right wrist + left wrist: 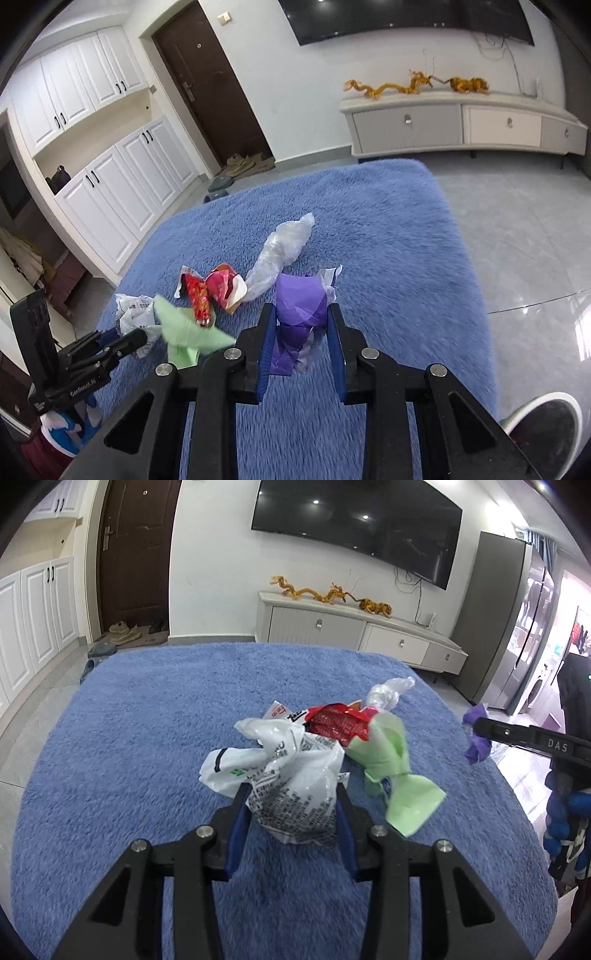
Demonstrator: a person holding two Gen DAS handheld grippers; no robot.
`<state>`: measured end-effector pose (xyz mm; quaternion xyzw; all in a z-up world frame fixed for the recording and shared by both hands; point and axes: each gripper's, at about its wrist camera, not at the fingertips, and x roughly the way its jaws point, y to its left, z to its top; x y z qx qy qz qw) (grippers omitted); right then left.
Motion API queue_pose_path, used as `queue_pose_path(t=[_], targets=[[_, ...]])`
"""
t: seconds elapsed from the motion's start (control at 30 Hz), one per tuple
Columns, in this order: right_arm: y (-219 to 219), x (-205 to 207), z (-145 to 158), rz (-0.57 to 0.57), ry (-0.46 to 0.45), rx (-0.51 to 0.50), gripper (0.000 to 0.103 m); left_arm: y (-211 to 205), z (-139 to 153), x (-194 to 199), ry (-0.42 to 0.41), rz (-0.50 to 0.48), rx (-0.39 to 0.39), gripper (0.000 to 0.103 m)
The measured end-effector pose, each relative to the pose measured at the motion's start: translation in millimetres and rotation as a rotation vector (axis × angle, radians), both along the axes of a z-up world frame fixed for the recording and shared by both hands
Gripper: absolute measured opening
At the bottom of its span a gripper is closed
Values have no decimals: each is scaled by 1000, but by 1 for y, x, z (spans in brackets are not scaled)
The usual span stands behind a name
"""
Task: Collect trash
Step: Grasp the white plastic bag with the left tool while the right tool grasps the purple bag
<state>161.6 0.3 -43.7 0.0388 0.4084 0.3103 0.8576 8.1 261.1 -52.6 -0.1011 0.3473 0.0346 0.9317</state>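
Observation:
On the blue rug (129,738) lies a heap of trash. My left gripper (291,794) is shut on a crumpled white printed plastic bag (288,775), held just above the rug. A light green wrapper (388,764) hangs beside the bag, and a red snack wrapper (336,723) and a clear plastic bag (388,692) lie behind. My right gripper (301,314) is shut on a crumpled purple wrapper (299,306). In the left wrist view that purple wrapper (476,734) shows at the right edge. From the right wrist I see the green wrapper (184,332), red wrapper (207,291) and clear bag (280,247) on the rug (369,206).
A white TV cabinet (369,627) stands against the far wall under a black TV (354,520). White cupboards (110,177) and a dark door (210,81) with shoes (243,162) line the left. Grey tiled floor (517,240) lies right of the rug. A shoe (543,421) shows bottom right.

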Motion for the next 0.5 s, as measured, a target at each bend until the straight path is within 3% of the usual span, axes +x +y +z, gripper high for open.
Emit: queue_pose_path(t=[0.27, 0.5], targets=[[-34, -34, 30, -68, -55, 17, 27, -14, 37, -30, -104, -14, 17, 40], [-59, -66, 67, -105, -155, 39, 27, -52, 70, -37, -181, -111, 67, 40]])
